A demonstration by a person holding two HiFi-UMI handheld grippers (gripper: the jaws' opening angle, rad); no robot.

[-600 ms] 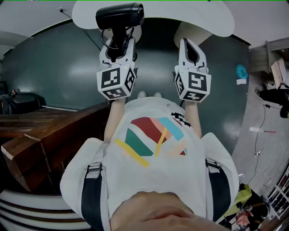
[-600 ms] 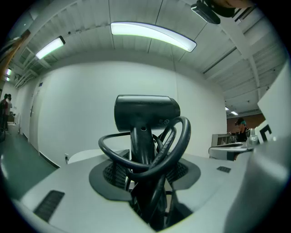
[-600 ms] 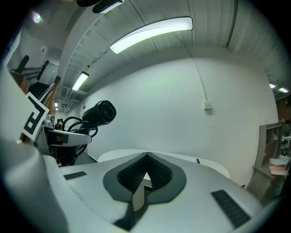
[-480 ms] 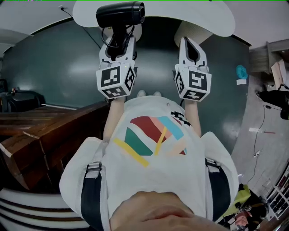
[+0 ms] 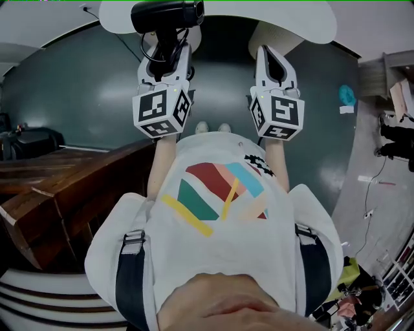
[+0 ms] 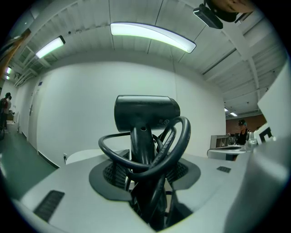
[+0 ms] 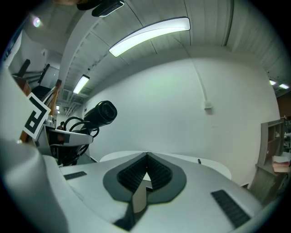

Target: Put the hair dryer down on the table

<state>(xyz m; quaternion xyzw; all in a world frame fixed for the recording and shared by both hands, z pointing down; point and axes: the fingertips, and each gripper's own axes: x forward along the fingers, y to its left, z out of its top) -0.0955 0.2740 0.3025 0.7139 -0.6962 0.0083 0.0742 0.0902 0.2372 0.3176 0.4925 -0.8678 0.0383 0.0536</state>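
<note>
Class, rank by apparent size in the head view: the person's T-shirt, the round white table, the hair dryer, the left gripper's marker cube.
1. T-shirt
2. Round white table
3. Hair dryer and left marker cube: they look alike; the cube is nearer the camera, so unranked.

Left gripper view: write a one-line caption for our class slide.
Left gripper clamps the black hair dryer upright by its handle, with the cord looped round it.
</note>
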